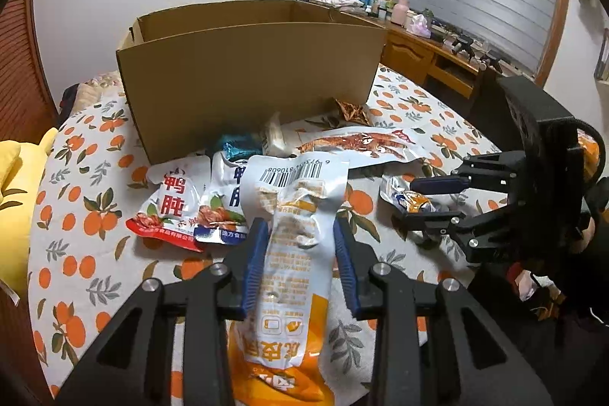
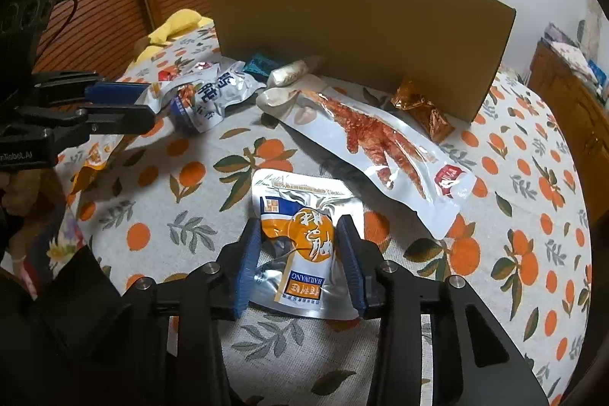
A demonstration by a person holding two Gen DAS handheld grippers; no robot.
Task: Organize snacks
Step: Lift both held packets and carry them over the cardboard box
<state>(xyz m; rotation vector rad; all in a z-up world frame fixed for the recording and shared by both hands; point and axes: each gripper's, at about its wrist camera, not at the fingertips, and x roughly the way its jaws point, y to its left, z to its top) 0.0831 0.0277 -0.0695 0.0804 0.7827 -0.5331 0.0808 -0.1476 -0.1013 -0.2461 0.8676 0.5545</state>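
Straddling a long orange-and-white snack pouch (image 1: 293,253), the left gripper (image 1: 300,234) has its blue fingers (image 1: 254,253) at both edges of the pack, apparently clamping it, though firm contact is hard to confirm. The right gripper (image 2: 300,246) likewise brackets a silver-and-orange pouch (image 2: 300,234) lying on the orange-print bedspread (image 2: 514,215), its fingers (image 2: 352,261) touching the sides. An open cardboard box (image 1: 247,75) stands behind the remaining packets, including a long chicken-feet pack (image 2: 380,147).
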